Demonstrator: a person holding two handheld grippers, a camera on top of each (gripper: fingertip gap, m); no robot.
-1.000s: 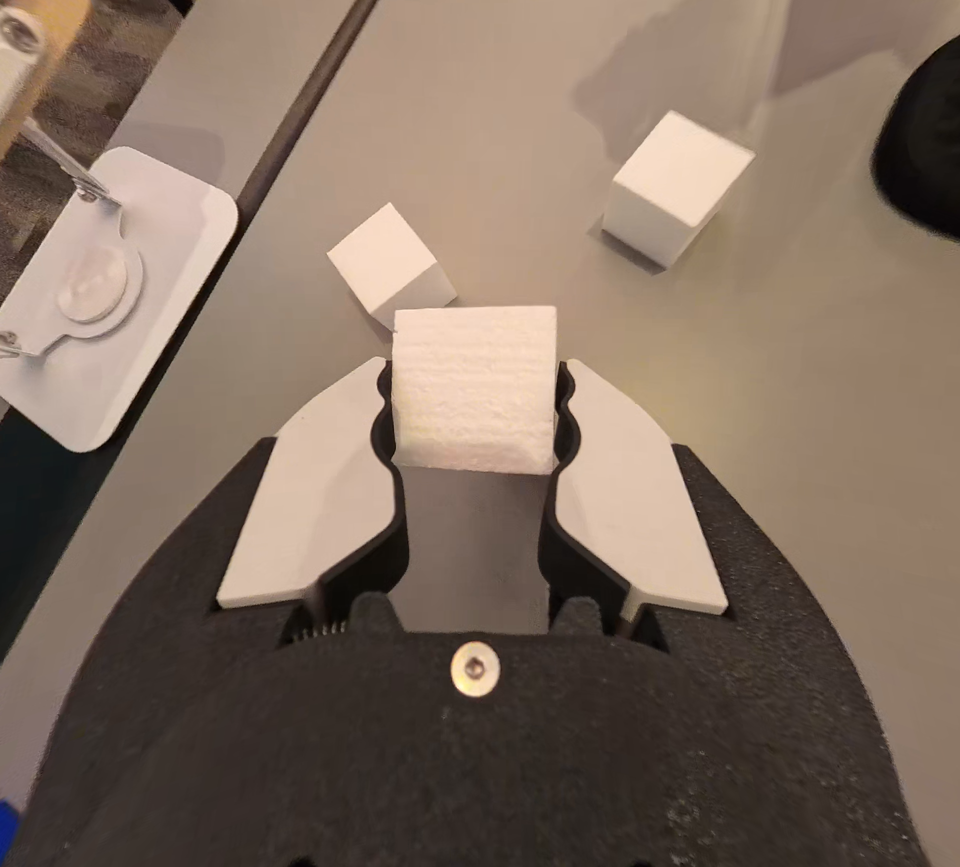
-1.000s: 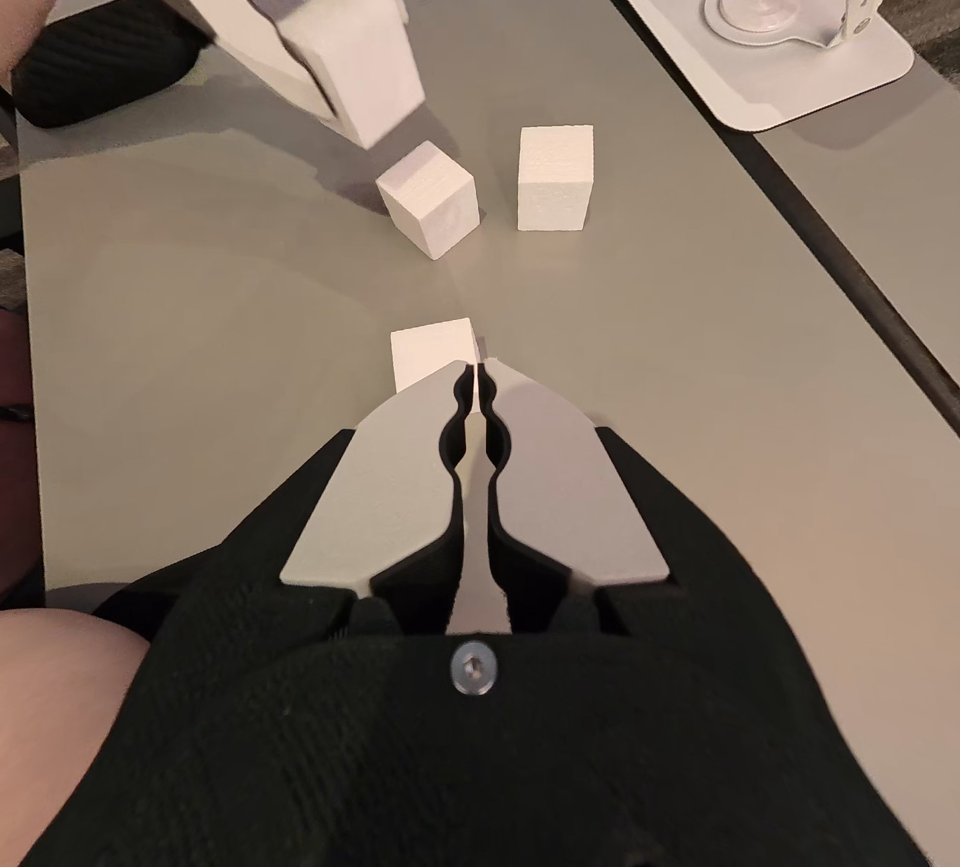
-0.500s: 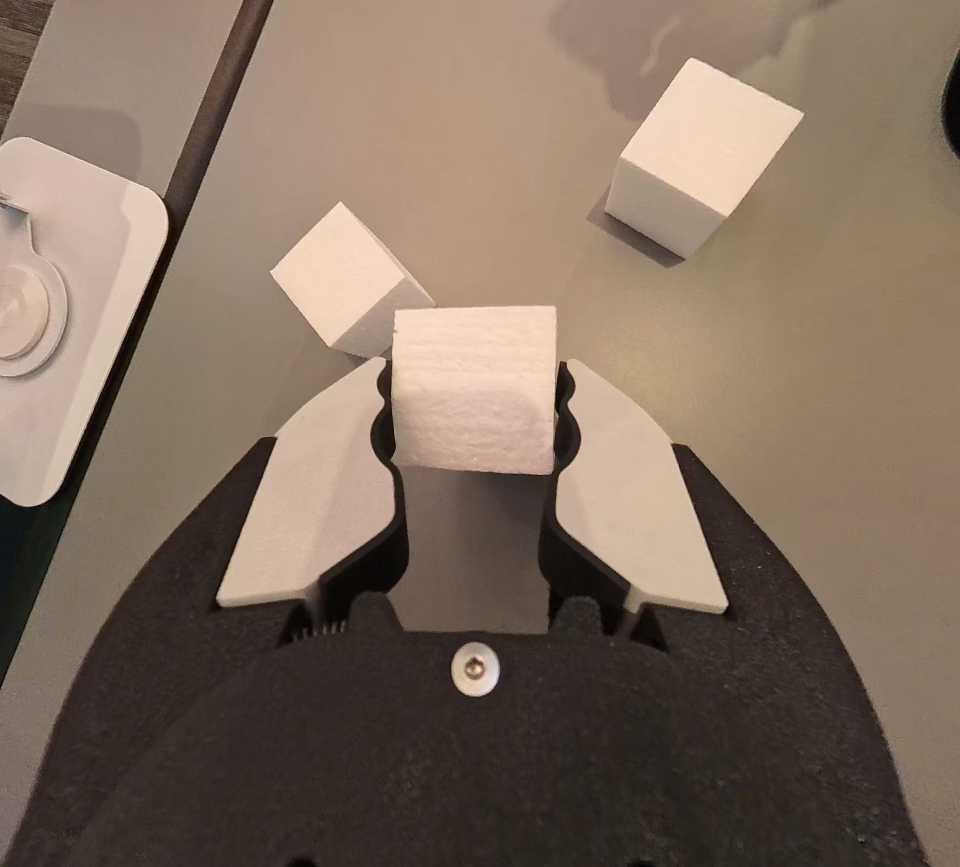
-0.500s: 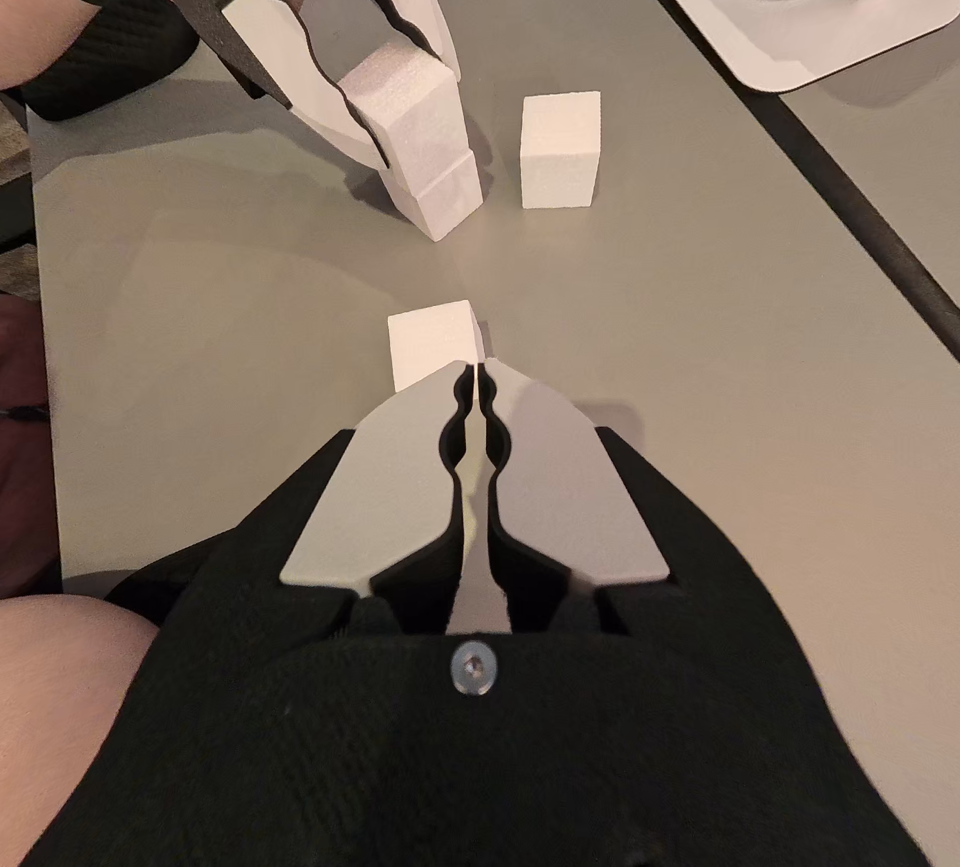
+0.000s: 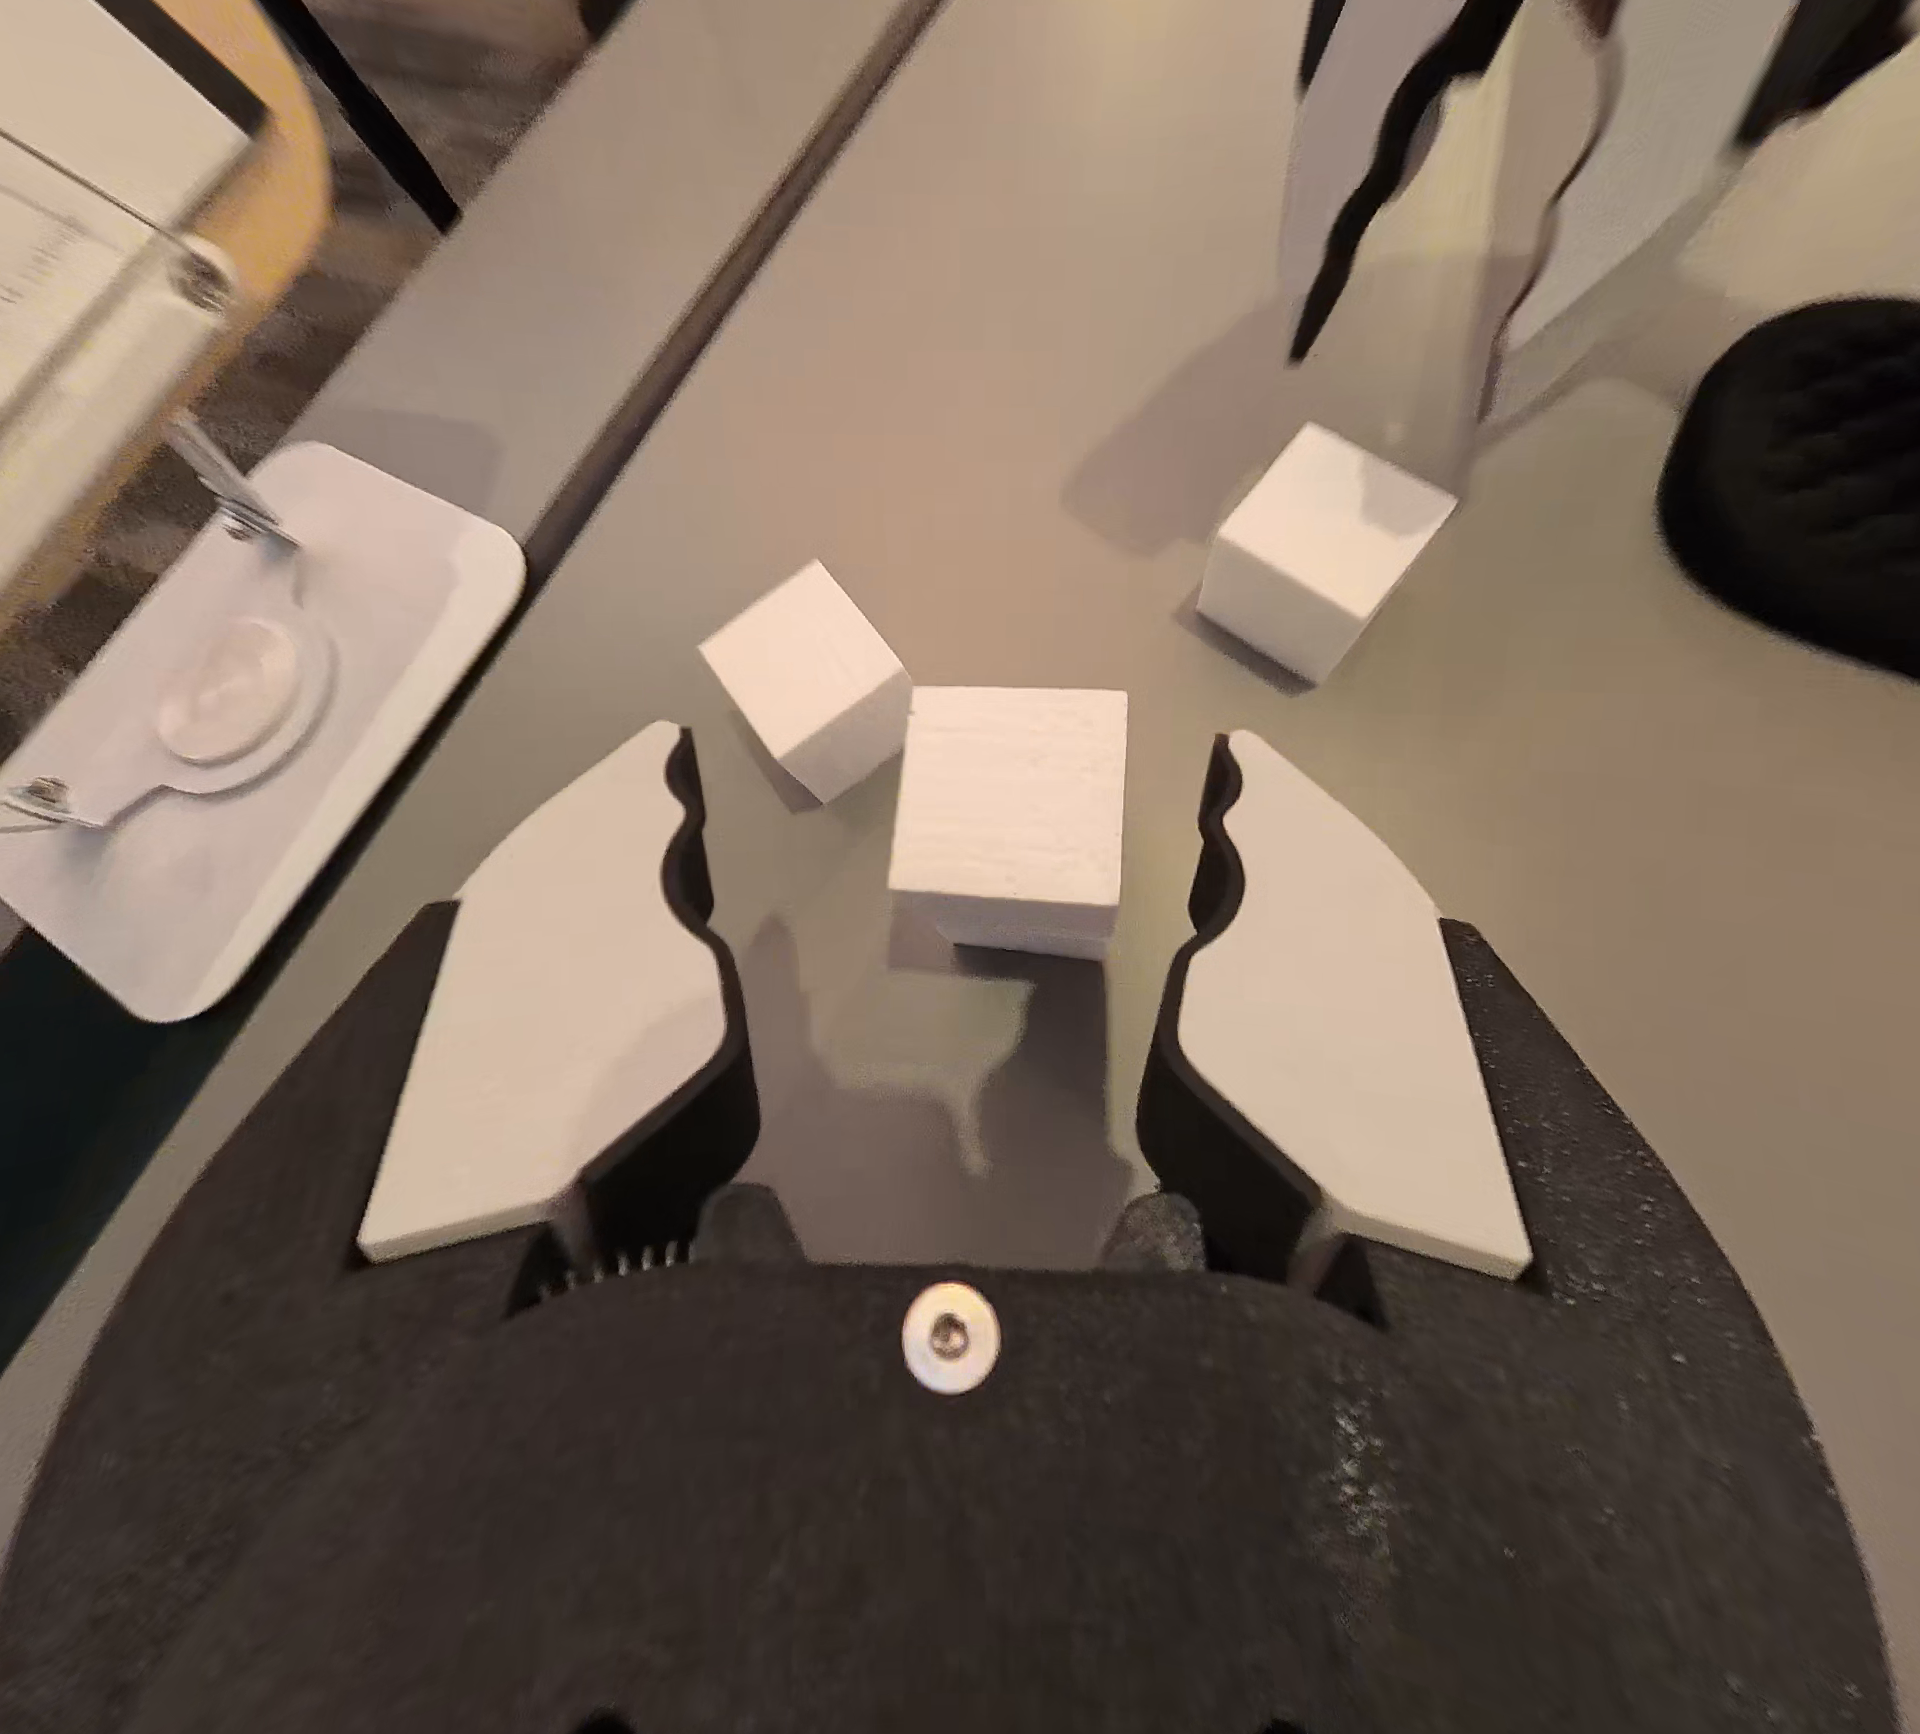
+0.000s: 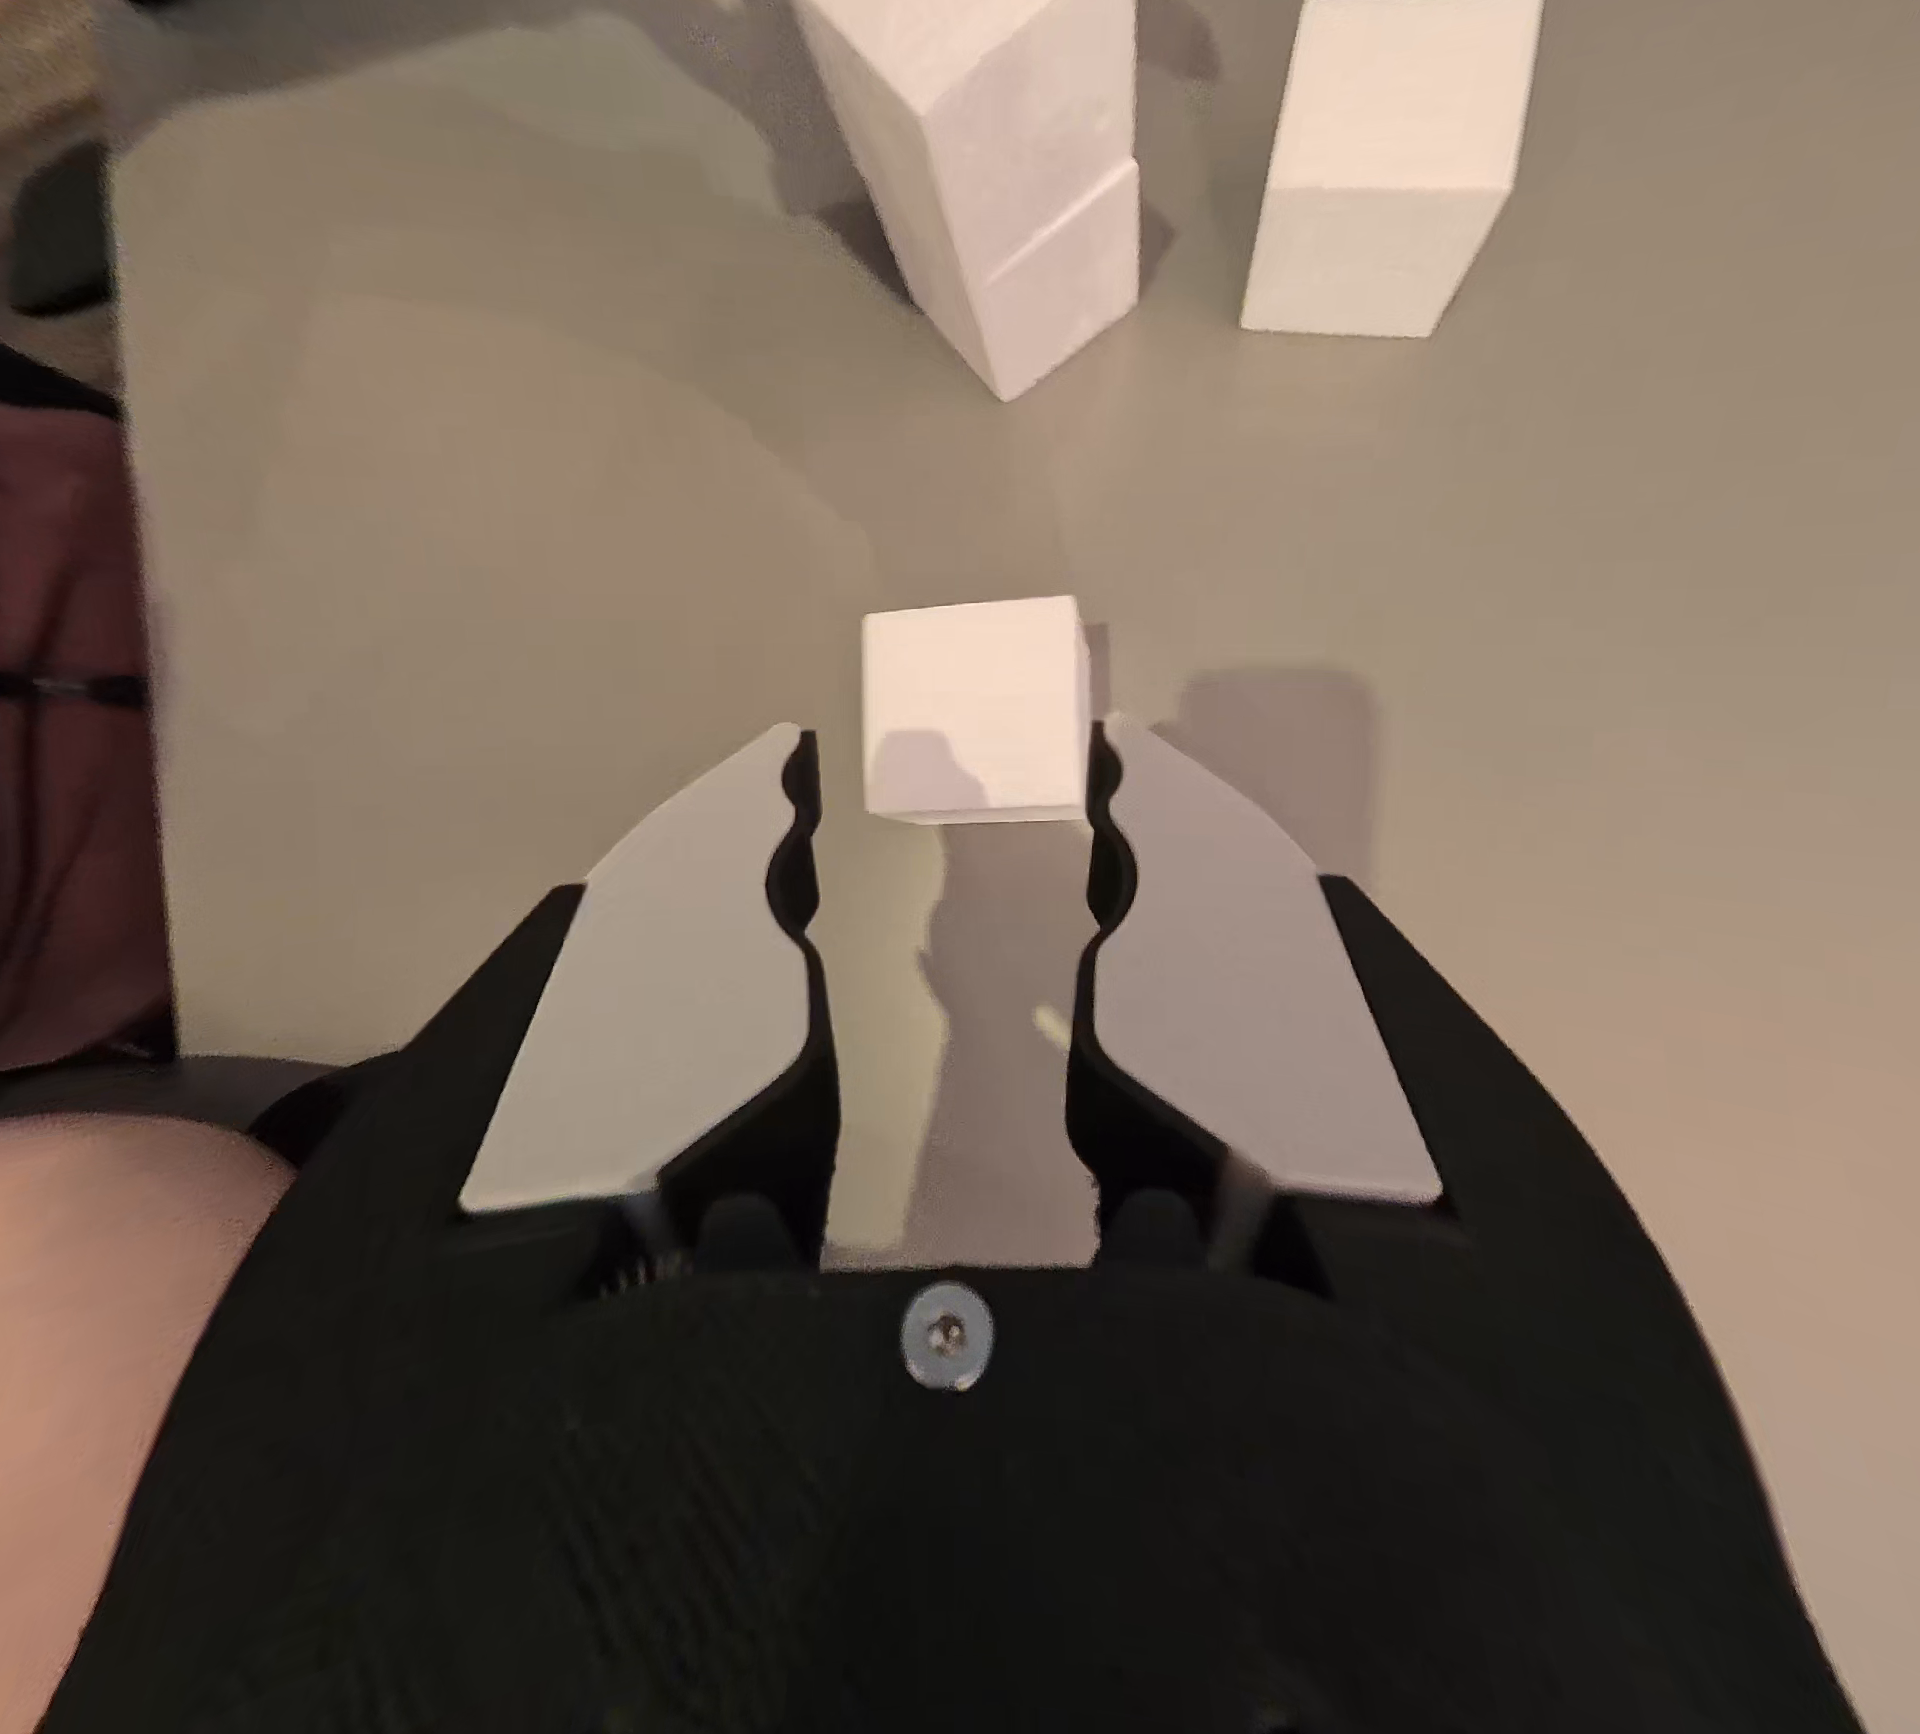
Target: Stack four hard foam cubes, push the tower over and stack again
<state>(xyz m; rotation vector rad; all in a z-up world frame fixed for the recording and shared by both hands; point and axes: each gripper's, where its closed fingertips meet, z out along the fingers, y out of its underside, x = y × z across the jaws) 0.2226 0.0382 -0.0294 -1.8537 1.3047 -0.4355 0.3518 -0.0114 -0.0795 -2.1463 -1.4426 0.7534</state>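
A two-cube stack [image 6: 997, 157] stands on the grey tabletop [image 6: 520, 489], the top cube [image 5: 1008, 822] resting on the bottom cube [image 6: 1060, 282], a little twisted against it. So by my reading the tower is half built: two cubes placed, two left to add; whether this is the first build or the rebuild after the push cannot be told.

A third cube [image 6: 1387, 157] stands just beside the stack, toward the tabletop edge that runs along the dark gap [image 5: 769, 157]. The fourth cube [image 6: 971, 713] lies apart from it, nearer the person.

The left gripper [image 5: 951, 780] hangs over the stack, its fingers spread wide and clear of the top cube, holding nothing. The right gripper [image 6: 951, 780] points at the fourth cube, its fingers parted to either side of it and not closed on it.
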